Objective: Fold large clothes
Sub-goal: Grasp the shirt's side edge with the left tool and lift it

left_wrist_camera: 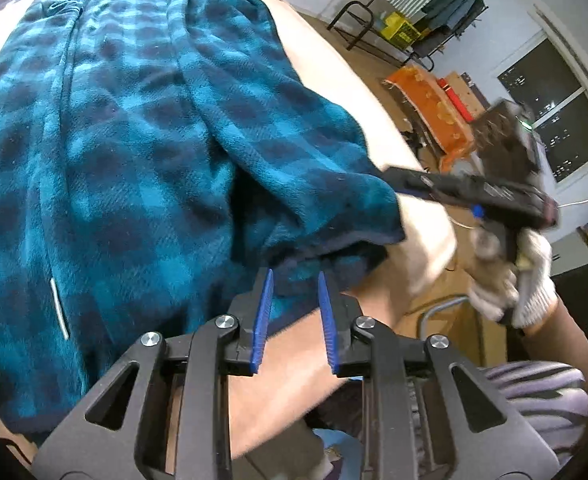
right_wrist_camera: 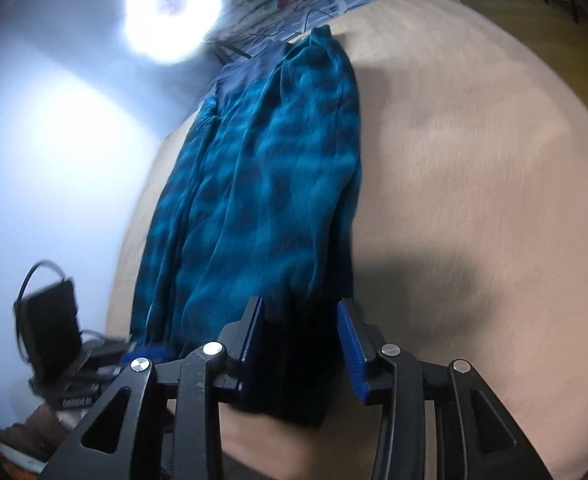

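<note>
1. Fingers of the left gripper stand a narrow gap apart with their blue pads bare; the dark hem of the garment lies just beyond their tips and nothing is pinched between them.
2. Fingers of the right gripper stand somewhat wider, and a dark fold of the garment's near end sits in the gap; whether the pads press on it I cannot tell, as that view is blurred.
3. The teal and navy checked fleece garment lies lengthwise on the beige bed, its long sides folded inward into a narrow strip with a navy band at the far end.
4. A white zip pull or tag shows on the fleece near the left of the left wrist view.
5. In that same view the right gripper appears at the garment's near corner, held by a hand in a white knit glove.
6. Beyond the bed stand a clothes rack with hanging garments, a yellow crate, an orange object on the wooden floor, and a dark window.
7. The right wrist view shows a bright lamp against a pale wall and a black box with cables beside the bed.
</note>
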Action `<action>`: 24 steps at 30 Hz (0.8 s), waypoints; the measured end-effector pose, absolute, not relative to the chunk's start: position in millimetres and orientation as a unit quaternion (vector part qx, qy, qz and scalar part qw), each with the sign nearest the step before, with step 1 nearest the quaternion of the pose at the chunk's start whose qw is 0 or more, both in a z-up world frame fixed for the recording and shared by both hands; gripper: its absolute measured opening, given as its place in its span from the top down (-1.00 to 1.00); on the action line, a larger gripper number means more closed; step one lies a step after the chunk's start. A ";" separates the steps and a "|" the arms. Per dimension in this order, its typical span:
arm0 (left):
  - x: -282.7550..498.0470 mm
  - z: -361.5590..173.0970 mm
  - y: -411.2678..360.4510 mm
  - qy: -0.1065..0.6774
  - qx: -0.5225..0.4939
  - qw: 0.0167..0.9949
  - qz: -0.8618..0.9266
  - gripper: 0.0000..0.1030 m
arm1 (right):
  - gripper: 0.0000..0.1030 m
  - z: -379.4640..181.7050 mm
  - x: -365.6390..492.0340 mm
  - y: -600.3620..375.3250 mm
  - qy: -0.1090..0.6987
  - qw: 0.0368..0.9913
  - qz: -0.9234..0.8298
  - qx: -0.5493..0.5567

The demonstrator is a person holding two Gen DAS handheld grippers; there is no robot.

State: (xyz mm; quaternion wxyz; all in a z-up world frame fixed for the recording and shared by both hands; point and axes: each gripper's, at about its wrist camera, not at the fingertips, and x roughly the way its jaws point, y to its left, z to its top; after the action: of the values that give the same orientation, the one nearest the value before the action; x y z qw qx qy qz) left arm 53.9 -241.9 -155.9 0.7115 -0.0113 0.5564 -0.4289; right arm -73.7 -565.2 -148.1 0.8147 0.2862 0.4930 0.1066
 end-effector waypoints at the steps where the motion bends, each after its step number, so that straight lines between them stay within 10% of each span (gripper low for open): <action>1: 54.8 -159.6 -248.2 0.559 -0.005 0.710 -0.427 0.58 | 0.22 -148.6 -79.6 -563.2 0.489 0.814 0.114 0.292; 11: 32.5 -153.0 -264.1 0.526 0.046 0.721 -0.450 1.00 | 0.03 -149.2 -122.6 -528.3 0.498 0.823 0.147 0.230; 15: 21.8 -136.2 -252.3 0.515 0.041 0.722 -0.460 1.00 | 0.89 -152.1 -117.6 -519.3 0.509 0.830 0.129 0.186; 22: 25.2 -132.4 -239.4 0.515 0.036 0.733 -0.443 0.97 | 0.96 -102.6 -129.8 -504.0 0.483 0.864 0.118 0.082; 24: 27.1 -137.5 -241.4 0.523 0.029 0.728 -0.441 0.67 | 0.96 -97.6 -134.3 -497.1 0.486 0.867 0.100 0.040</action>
State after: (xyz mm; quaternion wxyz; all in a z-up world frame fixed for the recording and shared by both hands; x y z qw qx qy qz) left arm 27.1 -241.4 -137.5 0.7284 0.0291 0.5233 -0.4413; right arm -134.3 -497.1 -97.6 0.8673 0.0397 0.4859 0.1002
